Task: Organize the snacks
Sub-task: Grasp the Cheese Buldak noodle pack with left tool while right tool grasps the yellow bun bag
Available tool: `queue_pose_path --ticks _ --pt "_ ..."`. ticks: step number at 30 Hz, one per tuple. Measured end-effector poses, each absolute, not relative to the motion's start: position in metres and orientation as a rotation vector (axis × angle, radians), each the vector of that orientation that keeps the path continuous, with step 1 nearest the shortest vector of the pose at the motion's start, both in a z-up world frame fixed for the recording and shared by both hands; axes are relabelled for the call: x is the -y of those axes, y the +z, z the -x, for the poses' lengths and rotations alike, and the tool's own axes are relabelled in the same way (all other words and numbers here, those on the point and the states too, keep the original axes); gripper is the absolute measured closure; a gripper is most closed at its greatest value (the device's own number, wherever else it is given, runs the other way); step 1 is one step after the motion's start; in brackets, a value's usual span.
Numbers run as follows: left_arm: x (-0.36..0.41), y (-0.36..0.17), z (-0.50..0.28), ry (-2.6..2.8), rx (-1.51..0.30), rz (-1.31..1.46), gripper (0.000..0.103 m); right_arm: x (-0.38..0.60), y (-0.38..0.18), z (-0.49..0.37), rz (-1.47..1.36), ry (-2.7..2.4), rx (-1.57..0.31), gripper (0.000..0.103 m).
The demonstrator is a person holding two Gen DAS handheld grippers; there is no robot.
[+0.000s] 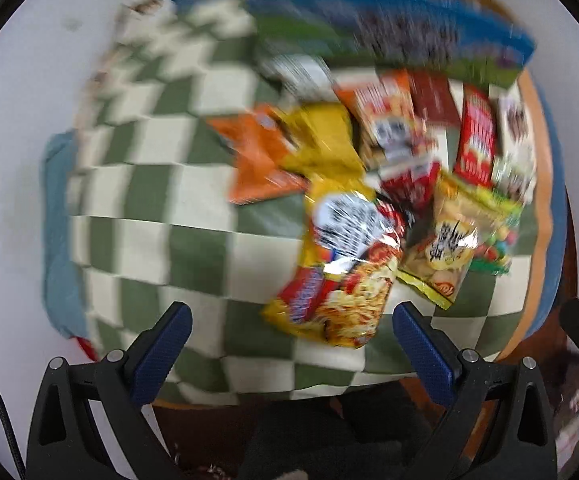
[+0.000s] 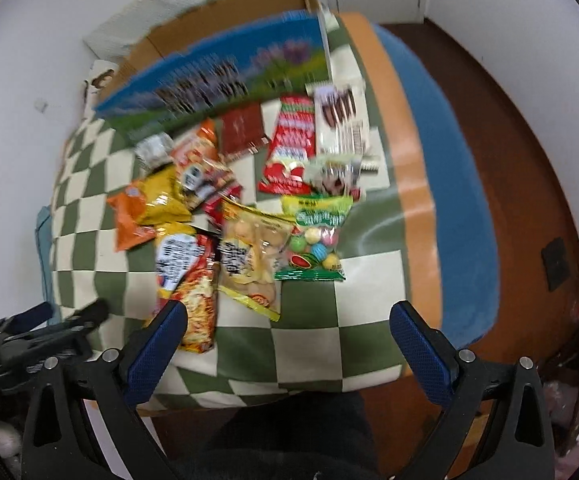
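Note:
Several snack packets lie in a heap on a green-and-white checked cloth [image 1: 137, 240] [image 2: 309, 344]. A yellow-red noodle packet [image 1: 341, 272] [image 2: 191, 280] lies nearest, with a pale cracker bag [image 1: 445, 240] [image 2: 253, 256] beside it and a green candy-ball bag [image 2: 317, 240] to the right. An orange packet [image 1: 257, 160] [image 2: 129, 216], red packets [image 2: 289, 148] and a white chocolate-stick box [image 2: 341, 120] lie further back. My left gripper [image 1: 291, 320] is open and empty, above the cloth's near edge. My right gripper [image 2: 287, 318] is open and empty too. Both views are blurred.
A blue and green box [image 1: 389, 36] [image 2: 217, 76] stands behind the snacks, with cardboard [image 2: 225, 16] behind it. The table has an orange rim [image 2: 409, 184] and a blue edge [image 2: 449, 200]. White walls and brown floor [image 2: 529, 160] surround it. The left gripper shows at the right wrist view's left [image 2: 49, 332].

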State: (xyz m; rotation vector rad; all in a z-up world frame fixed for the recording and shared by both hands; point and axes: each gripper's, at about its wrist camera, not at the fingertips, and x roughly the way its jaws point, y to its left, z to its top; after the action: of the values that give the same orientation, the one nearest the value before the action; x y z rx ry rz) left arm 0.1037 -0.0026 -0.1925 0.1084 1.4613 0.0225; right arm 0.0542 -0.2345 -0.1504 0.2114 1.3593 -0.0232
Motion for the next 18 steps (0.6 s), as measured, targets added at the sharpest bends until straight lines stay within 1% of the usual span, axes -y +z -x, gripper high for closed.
queue_pose_path --ticks 1,3,6,7,8,9,10,11,13,18 --pt "0.007 -0.209 -0.11 0.004 -1.5 -0.104 0.003 0.235 -0.165 -0.057 -0.223 -0.029 -1.372 0.002" --pt "0.015 -0.239 -0.121 -0.031 -1.539 -0.096 0.003 0.239 -0.187 -0.061 -0.252 -0.045 -1.4 0.006" --pt "0.03 -0.275 -0.133 -0.069 -1.564 -0.16 0.003 0.245 -0.207 -0.061 -0.302 -0.061 -1.412 0.008" --pt "0.035 -0.289 -0.136 -0.075 -1.571 -0.203 0.006 0.246 -0.209 -0.061 -0.308 -0.065 -1.416 0.009" --pt "0.037 -0.297 -0.137 -0.091 -1.58 -0.221 0.011 0.245 -0.213 -0.061 -0.316 -0.066 -1.415 0.009" --pt "0.038 -0.304 -0.139 -0.109 -1.584 -0.214 0.012 0.244 -0.217 -0.062 -0.328 -0.062 -1.419 0.009" --pt "0.035 -0.308 -0.14 -0.112 -1.578 -0.193 0.014 0.241 -0.22 -0.062 -0.337 -0.056 -1.422 0.009" --pt "0.033 -0.308 -0.139 -0.109 -1.567 -0.178 0.018 0.237 -0.223 -0.063 -0.346 -0.047 -1.423 0.009" --pt "0.027 -0.304 -0.138 -0.097 -1.542 -0.164 0.022 0.226 -0.228 -0.066 -0.334 -0.032 -1.42 0.009" --pt "-0.012 -0.289 -0.139 -0.01 -1.518 -0.145 0.024 0.195 -0.248 -0.083 -0.3 -0.006 -1.423 0.011"
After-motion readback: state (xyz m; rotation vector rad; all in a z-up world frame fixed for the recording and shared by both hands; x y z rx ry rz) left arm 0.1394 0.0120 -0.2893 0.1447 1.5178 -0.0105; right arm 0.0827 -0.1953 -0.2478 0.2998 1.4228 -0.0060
